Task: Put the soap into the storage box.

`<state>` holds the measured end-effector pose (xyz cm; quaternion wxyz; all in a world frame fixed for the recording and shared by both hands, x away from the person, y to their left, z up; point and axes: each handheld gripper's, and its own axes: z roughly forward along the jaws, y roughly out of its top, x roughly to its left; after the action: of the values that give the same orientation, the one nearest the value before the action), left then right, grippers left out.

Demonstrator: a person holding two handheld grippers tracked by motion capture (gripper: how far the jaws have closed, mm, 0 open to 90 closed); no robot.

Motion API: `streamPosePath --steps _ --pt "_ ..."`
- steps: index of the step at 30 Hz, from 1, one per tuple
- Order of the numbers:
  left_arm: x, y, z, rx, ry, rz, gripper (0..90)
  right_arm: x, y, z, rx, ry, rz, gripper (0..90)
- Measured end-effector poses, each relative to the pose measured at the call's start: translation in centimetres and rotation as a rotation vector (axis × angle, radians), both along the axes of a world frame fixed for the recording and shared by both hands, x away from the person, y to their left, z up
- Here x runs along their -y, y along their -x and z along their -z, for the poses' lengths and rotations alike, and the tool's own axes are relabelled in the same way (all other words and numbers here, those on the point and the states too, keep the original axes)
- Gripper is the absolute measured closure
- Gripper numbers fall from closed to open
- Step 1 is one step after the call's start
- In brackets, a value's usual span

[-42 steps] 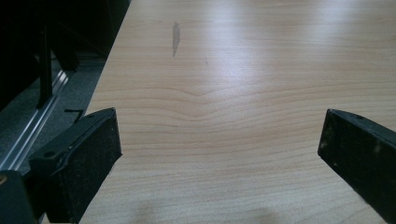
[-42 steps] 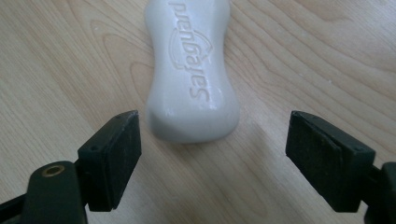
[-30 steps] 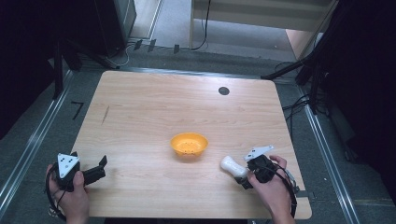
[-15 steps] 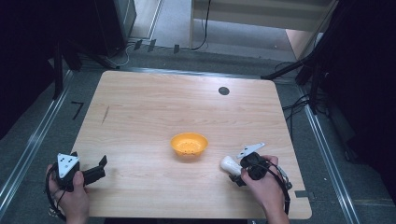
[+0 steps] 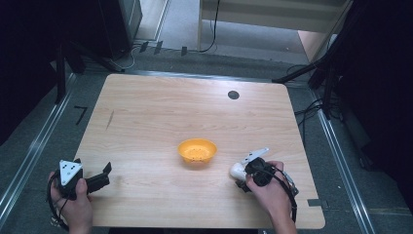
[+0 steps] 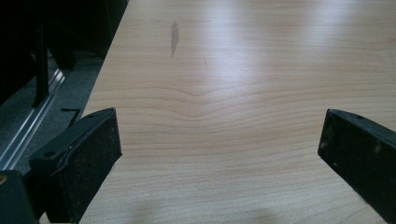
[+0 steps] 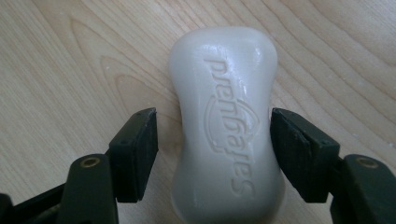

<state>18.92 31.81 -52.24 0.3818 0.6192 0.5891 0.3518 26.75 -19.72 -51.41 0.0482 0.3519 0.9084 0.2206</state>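
One white soap bar (image 7: 226,123) is being straddled on the bench (image 5: 146,122) by the right tool (image 7: 214,135), whose jaws have just been closing, a gap remaining on the left. One orange bowl (image 5: 197,150) is lying nearby. The left tool (image 6: 219,154) is being held released.

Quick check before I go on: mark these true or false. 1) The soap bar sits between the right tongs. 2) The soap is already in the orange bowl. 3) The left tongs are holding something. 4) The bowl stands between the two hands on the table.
1) True: the white soap bar lies on the table between the jaws of the right tongs, which have just been closing; a gap still shows on the left side.
2) False: the soap lies on the wood, to the right of the orange bowl.
3) False: the left tongs stand wide open over bare table.
4) True.
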Motion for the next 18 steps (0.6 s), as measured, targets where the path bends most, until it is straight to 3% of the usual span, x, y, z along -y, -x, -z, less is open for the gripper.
streamPosePath --steps 7,11,18 --pt "0.01 -0.01 0.00 -0.001 -0.001 0.000 0.0 -0.17 -0.45 -0.02 0.003 0.017 0.016 47.0" --pt "0.07 -0.02 0.01 0.000 -0.004 0.000 0.0 -0.32 -0.43 -0.02 0.015 0.036 0.016 48.3" --pt "0.11 -0.03 0.00 -0.003 -0.009 0.006 0.0 -0.06 -0.33 0.16 0.042 0.011 0.019 48.8"
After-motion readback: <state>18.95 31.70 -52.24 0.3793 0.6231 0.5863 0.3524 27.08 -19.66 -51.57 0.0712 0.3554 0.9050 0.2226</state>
